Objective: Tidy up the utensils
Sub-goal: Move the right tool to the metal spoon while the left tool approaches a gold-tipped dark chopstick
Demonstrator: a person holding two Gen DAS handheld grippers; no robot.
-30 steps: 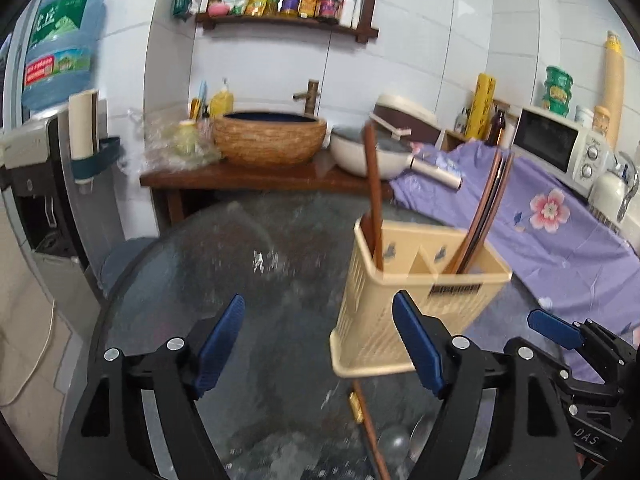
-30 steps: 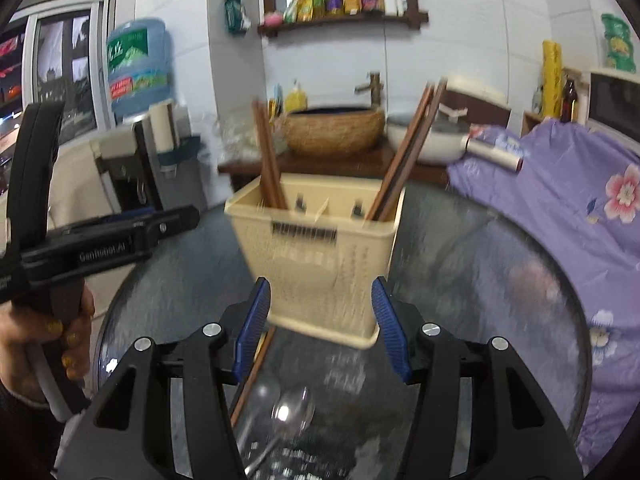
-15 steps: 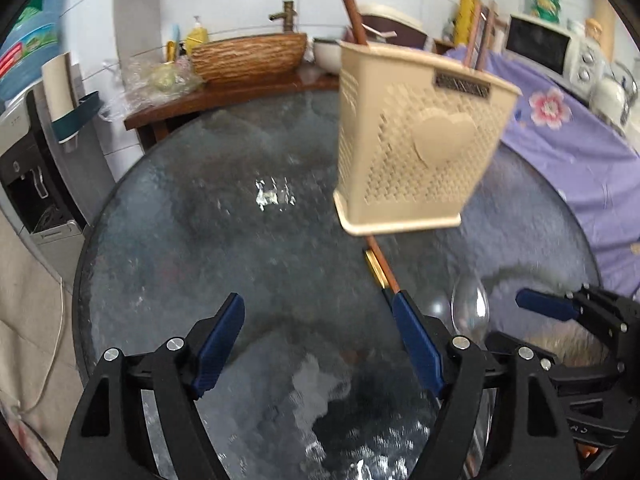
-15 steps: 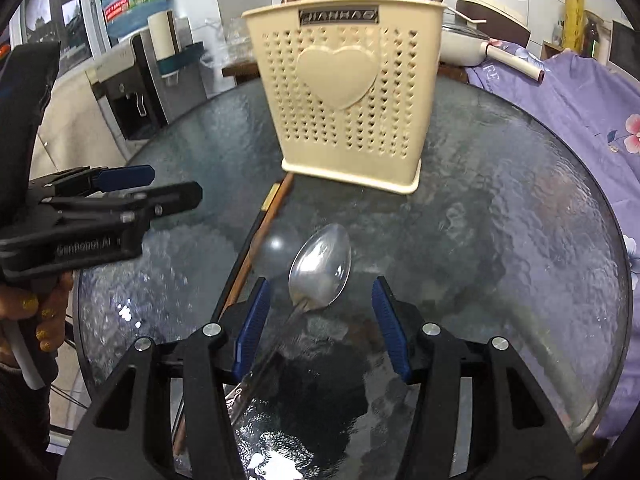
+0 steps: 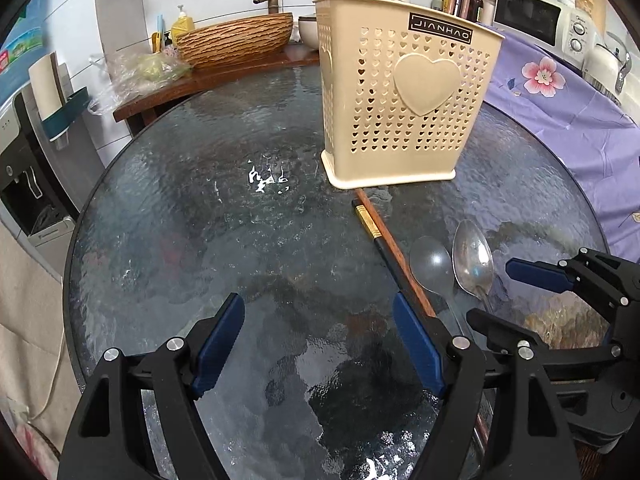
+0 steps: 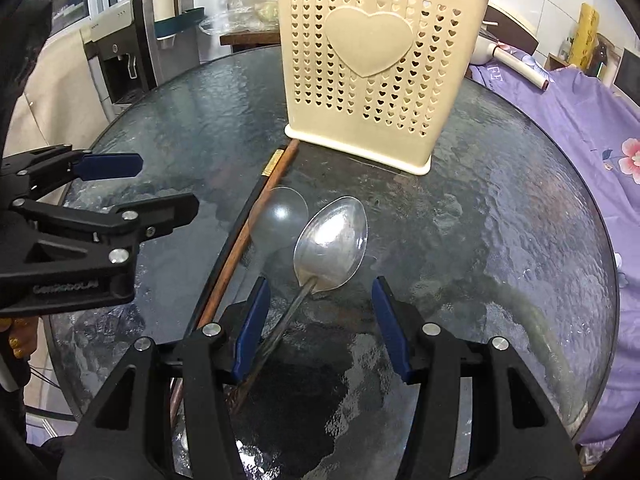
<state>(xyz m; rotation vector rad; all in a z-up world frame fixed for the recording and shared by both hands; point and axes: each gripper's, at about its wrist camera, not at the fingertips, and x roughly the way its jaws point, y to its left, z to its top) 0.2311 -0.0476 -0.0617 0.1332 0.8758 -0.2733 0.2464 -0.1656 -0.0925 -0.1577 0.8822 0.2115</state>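
Observation:
A cream perforated utensil holder (image 5: 404, 92) (image 6: 372, 64) stands upright on the round glass table (image 5: 240, 216), with brown chopsticks sticking out of its top. A metal spoon (image 6: 330, 240) (image 5: 472, 260) lies in front of it beside a clear plastic spoon (image 6: 280, 212) (image 5: 430, 264) and a pair of chopsticks (image 6: 248, 232) (image 5: 390, 244). My right gripper (image 6: 320, 328) is open, its fingers straddling the metal spoon's neck just above the glass. My left gripper (image 5: 320, 344) is open and empty, left of the chopsticks.
A wooden side table with a woven basin (image 5: 236, 40) stands behind the glass table. A purple flowered cloth (image 5: 560, 96) covers the counter on the right, with a microwave (image 5: 540, 16) on it. A water dispenser (image 5: 24, 152) stands at left.
Both grippers have dropped and tilted down toward the table. The holder now looks farther and higher in view; the spoons and chopsticks have come into full sight, the right fingers around the metal spoon's neck.

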